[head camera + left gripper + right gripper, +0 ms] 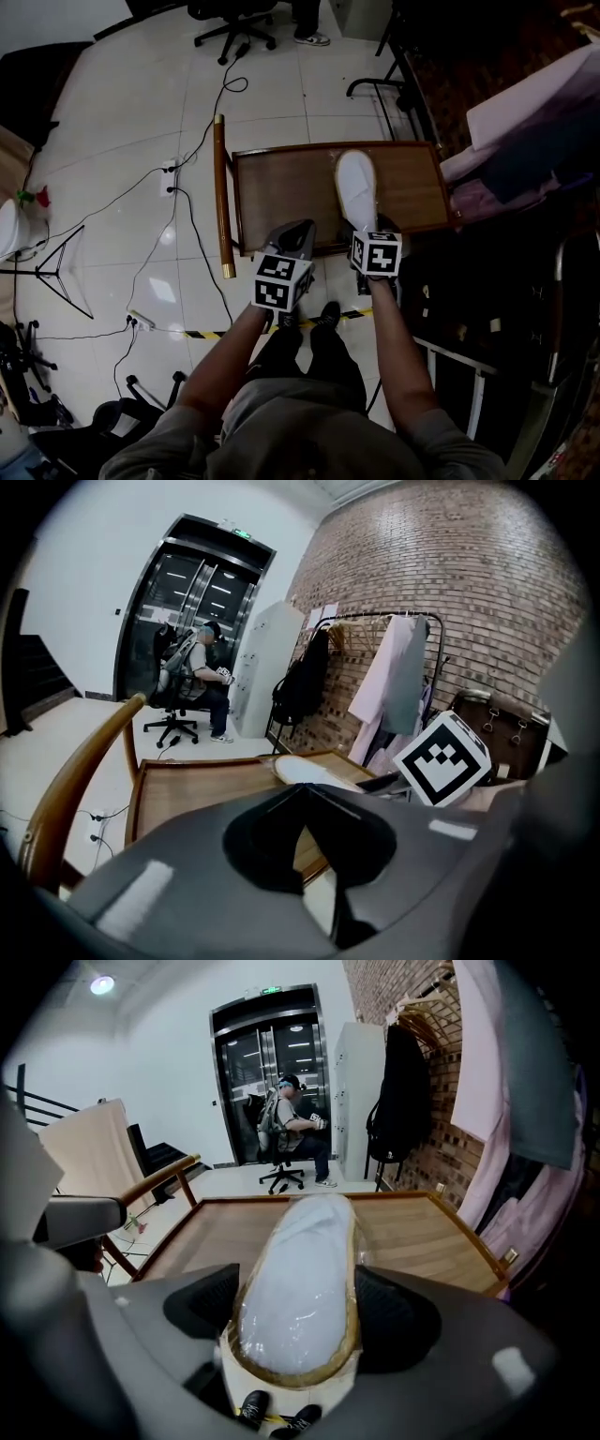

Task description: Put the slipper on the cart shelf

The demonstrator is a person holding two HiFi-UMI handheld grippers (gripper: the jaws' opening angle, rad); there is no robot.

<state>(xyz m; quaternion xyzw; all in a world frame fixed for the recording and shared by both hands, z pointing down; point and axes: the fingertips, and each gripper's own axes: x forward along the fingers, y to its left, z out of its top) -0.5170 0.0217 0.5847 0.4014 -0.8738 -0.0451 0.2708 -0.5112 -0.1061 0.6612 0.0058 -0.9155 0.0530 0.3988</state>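
A white slipper (356, 187) wrapped in clear film lies lengthwise on the wooden cart shelf (281, 187), toe pointing away from me. Its heel hangs over the shelf's near edge. My right gripper (367, 232) is at that heel. In the right gripper view the slipper (300, 1279) fills the space between the jaws of the right gripper (295, 1312), and both dark pads touch its sides. My left gripper (295, 236) hovers at the shelf's near edge, left of the slipper. In its own view the left gripper (300, 789) is shut, with nothing held; the slipper (305, 769) lies beyond it.
The cart's wooden handle (222, 197) runs along its left side. Cables (178, 187) and yellow-black tape (225, 333) lie on the white floor. A clothes rack (394, 677) stands against the brick wall on the right. A person (291, 1119) sits on an office chair by the glass doors.
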